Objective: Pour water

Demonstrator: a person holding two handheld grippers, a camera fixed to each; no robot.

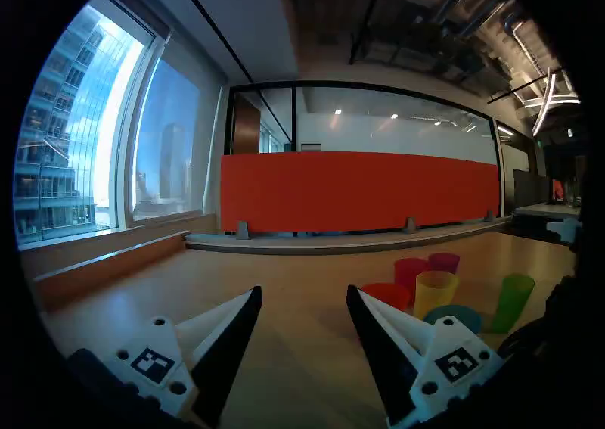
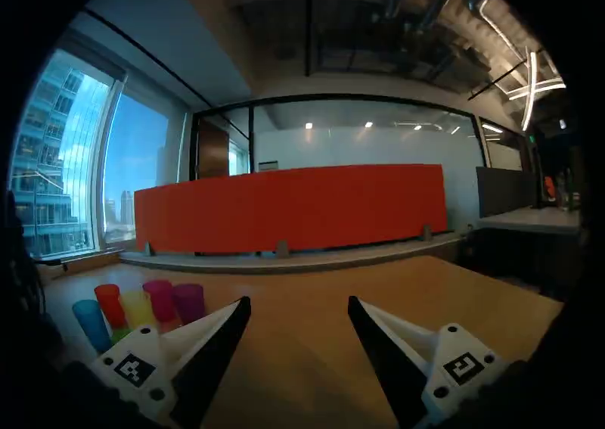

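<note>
A cluster of coloured plastic cups stands on the wooden table. In the left gripper view I see a yellow cup (image 1: 435, 290), a red cup (image 1: 387, 293), a green cup (image 1: 513, 300), a blue cup (image 1: 454, 317) and two magenta cups (image 1: 426, 265) to the right of my left gripper (image 1: 304, 298), which is open and holds nothing. In the right gripper view the same cluster sits at the lower left: blue cup (image 2: 91, 322), red cup (image 2: 110, 303), yellow cup (image 2: 138, 309), magenta cups (image 2: 174, 298). My right gripper (image 2: 299, 306) is open and holds nothing.
The wooden table (image 1: 302, 278) stretches ahead to an orange divider panel (image 1: 355, 190) at its far edge. Large windows (image 1: 83, 134) line the left side. A grey desk (image 2: 529, 219) stands at the far right.
</note>
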